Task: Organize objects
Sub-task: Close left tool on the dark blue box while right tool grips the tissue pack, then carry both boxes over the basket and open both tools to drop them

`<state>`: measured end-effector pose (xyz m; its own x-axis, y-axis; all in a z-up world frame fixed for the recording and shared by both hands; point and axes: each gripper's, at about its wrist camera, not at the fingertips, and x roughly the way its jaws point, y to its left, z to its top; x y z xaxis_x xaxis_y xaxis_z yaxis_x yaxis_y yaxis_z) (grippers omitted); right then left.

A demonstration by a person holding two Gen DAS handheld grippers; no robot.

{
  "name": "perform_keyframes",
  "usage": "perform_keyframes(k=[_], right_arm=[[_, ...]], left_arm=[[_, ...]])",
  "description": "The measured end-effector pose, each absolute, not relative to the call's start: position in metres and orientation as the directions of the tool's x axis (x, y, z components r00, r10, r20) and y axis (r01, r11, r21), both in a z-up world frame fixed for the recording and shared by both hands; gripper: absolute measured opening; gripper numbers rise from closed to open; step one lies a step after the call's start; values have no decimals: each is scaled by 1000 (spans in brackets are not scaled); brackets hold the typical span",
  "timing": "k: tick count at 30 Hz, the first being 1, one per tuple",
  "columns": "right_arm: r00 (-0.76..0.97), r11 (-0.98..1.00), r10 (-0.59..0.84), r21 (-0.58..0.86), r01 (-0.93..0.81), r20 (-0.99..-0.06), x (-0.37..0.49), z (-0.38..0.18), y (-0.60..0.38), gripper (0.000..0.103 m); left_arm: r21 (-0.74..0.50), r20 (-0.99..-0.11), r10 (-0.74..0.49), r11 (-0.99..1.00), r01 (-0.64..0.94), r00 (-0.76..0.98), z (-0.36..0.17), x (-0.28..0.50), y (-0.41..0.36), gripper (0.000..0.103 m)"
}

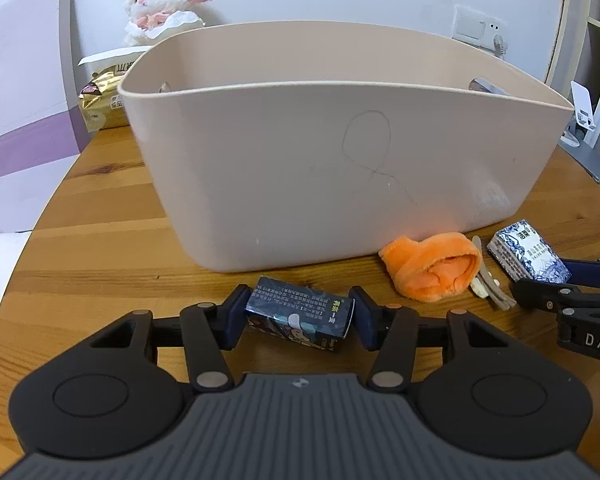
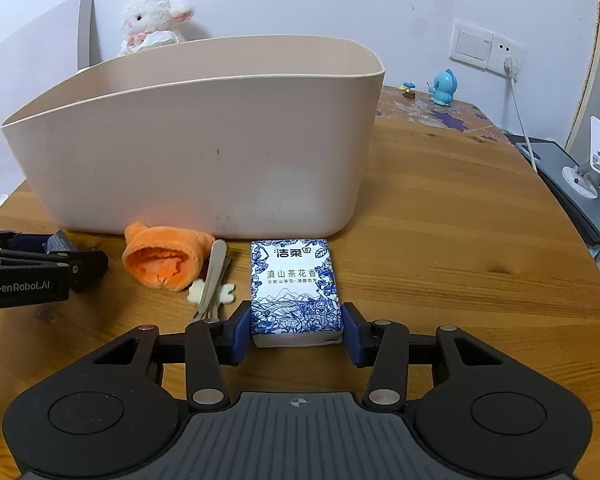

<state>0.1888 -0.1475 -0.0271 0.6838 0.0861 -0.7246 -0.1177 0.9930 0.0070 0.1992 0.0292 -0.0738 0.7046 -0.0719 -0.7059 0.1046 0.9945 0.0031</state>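
A round wooden tabletop (image 2: 440, 216) carries everything. The largest thing on it is a beige plastic bin (image 1: 300, 152), oval and open-topped, standing upright toward the back; only the upper part of its far inner wall shows, so what lies inside it cannot be told. Behind the bin sit a white plush lamb (image 1: 168, 0) and a gold snack bag (image 1: 102, 100), both outside it.

All the smaller things lie on the tabletop in front of the bin, none in it. An orange plush cloth (image 2: 164, 260) lies bunched just beside the bin's front wall. Right of it lies a hair clip (image 2: 214, 276) with a small white ornament.

The left gripper (image 1: 298, 312) has its fingers closed on the ends of a dark printed box (image 1: 300, 314), which is tilted, with a corner near the tabletop. The right gripper (image 2: 296, 332) has its blue-padded fingers (image 2: 240, 330) at both sides of the near end of a blue-and-white tissue pack (image 2: 294, 288); the left pad presses the pack, while contact on the right cannot be told for sure. The pack lies flat, its far end just short of the bin.
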Motion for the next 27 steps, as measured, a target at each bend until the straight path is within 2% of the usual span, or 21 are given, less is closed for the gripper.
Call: perform_keyframes(k=[6,12,27], right_arm=[[684,993,95,21,-115,-724,173,-26,-154,43],[716,993,100,24,-116,-691,149,-9,-159,43],[845,990,130,21,-139,-519,83,64,-171,43]], left_arm=[[-7,-722,-68,996,91,689,-70,185,34,55],[1,-702,-55,997,78,710,-57,164,40,55],[20,-595,-73,994,106,800,10,112,36,55]])
